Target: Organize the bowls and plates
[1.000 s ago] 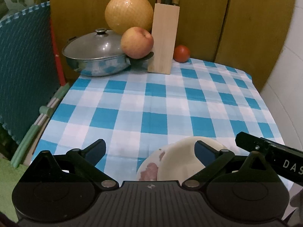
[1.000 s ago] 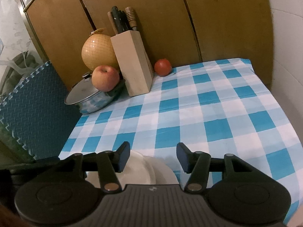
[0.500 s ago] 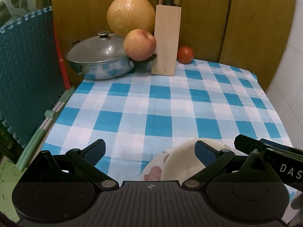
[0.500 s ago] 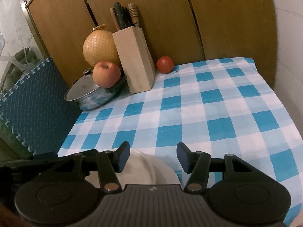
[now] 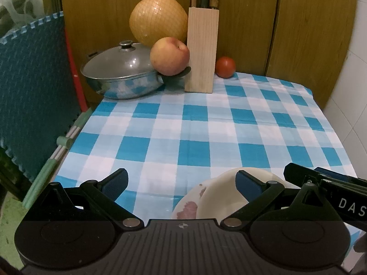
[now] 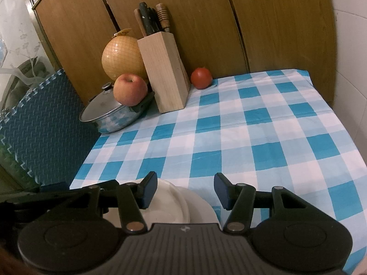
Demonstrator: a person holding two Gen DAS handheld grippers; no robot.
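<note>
Through the left wrist camera we see our left gripper [image 5: 181,181] with its fingers spread wide and nothing between them, hovering over the near edge of the blue-and-white checked tablecloth [image 5: 195,126]. Just beneath its right finger sits a cream bowl [image 5: 220,197] resting on a plate [image 5: 187,208] with a reddish patch on its rim; both lie at the near edge of the cloth. The right gripper [image 5: 325,183] reaches in from the right, just beside the bowl. At the far end of the cloth stand a lidded steel pot [image 5: 121,75], an apple [image 5: 169,56] perched on the pot's handle, a netted pomelo [image 5: 158,18] behind it, a wooden knife block [image 5: 201,50] and a tomato [image 5: 226,67], all against wooden cabinet doors [image 5: 309,23]. A teal foam mat [image 5: 34,91] stands upright to the left of the table. Through the right wrist camera we see the right gripper [image 6: 185,190] also spread wide and holding nothing, poised above the white bowl [image 6: 165,204], which sits nested on the plate [image 6: 201,208] at the near left of the cloth [image 6: 252,133]. The left gripper [image 6: 57,194] shows as a dark shape at the left, close beside the dishes. The pot [image 6: 110,112], apple [image 6: 130,89], pomelo [image 6: 121,57], knife block [image 6: 165,73] and tomato [image 6: 201,78] are well apart from the dishes, at the far side.
</note>
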